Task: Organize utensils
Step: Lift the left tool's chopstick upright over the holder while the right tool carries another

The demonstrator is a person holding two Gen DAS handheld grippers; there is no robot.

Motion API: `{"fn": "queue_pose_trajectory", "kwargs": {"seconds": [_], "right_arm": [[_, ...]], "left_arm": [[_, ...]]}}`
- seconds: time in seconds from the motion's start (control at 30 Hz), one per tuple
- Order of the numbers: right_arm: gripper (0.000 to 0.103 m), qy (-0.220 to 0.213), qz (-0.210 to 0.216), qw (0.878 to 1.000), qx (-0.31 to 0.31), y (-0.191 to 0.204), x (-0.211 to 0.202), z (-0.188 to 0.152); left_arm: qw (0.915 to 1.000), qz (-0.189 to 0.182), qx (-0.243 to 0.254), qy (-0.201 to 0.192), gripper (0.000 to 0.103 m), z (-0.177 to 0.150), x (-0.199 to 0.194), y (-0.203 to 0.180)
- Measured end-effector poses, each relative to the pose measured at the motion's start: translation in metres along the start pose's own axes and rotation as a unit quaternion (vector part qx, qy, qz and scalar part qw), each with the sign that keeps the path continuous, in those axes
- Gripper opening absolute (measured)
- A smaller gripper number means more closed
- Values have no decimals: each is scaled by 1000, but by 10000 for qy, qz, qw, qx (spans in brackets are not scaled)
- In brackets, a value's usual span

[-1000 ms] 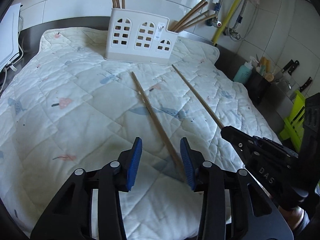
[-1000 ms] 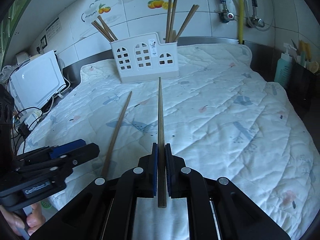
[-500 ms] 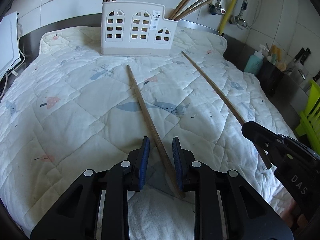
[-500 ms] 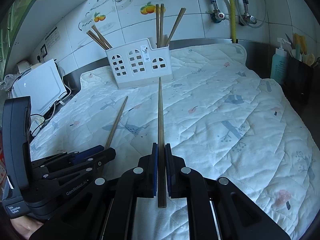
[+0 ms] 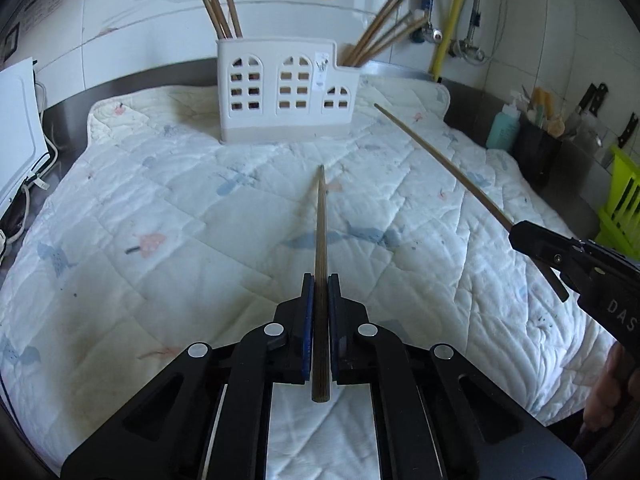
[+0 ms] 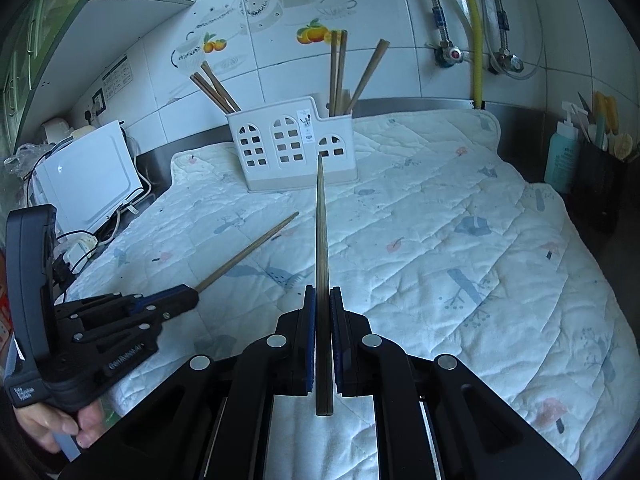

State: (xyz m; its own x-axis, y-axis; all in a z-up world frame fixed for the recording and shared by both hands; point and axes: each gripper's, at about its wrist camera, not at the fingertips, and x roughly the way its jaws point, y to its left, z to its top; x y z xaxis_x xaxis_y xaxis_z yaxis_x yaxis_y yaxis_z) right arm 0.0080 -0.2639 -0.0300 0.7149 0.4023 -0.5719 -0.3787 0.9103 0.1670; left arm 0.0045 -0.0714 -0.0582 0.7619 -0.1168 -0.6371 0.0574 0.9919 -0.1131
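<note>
Quilted white pad (image 5: 160, 208) over bench; white holder (image 5: 286, 90) at 12 o'clock. Left gripper (image 5: 320, 300) clamped on chopstick (image 5: 320, 240); right gripper (image 6: 323, 312) clamped on another chopstick (image 6: 321, 240), both pointing toward holder.

**Readable lettering**

The letters "DAS" are showing in pale print on the black body of the right tongs (image 5: 536, 246), at the left wrist view's right edge. The left tongs (image 6: 188, 298) are carrying small white print on their body, blurred beyond reading. The holder's (image 6: 290, 144) sticker is staying illegible too.
</note>
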Motion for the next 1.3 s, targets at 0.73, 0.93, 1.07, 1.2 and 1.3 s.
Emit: {"fn": "queue_pose_trajectory", "kwargs": {"seconds": [0.73,0.93,1.07,1.2,1.3], "right_arm": [[7,478,-17,9978,-466,15,1,15],[7,548,-49,9977,-394,10,3,13],[7,231,-39,9990,-376,10,-8,31],[7,-59,-20,9986,-520,11,-17,63],[7,-253,57,9972,-704,13,-25,99]], "left_arm": [[9962,-460,-108,-735,5,51,-42,45],[9956,-462,-23,-813,5,56,-44,45],[9949,-501,24,-880,5,63,-47,45],[9947,-499,37,-898,5,74,-46,49],[9948,-537,-28,-867,5,82,-44,54]]}}
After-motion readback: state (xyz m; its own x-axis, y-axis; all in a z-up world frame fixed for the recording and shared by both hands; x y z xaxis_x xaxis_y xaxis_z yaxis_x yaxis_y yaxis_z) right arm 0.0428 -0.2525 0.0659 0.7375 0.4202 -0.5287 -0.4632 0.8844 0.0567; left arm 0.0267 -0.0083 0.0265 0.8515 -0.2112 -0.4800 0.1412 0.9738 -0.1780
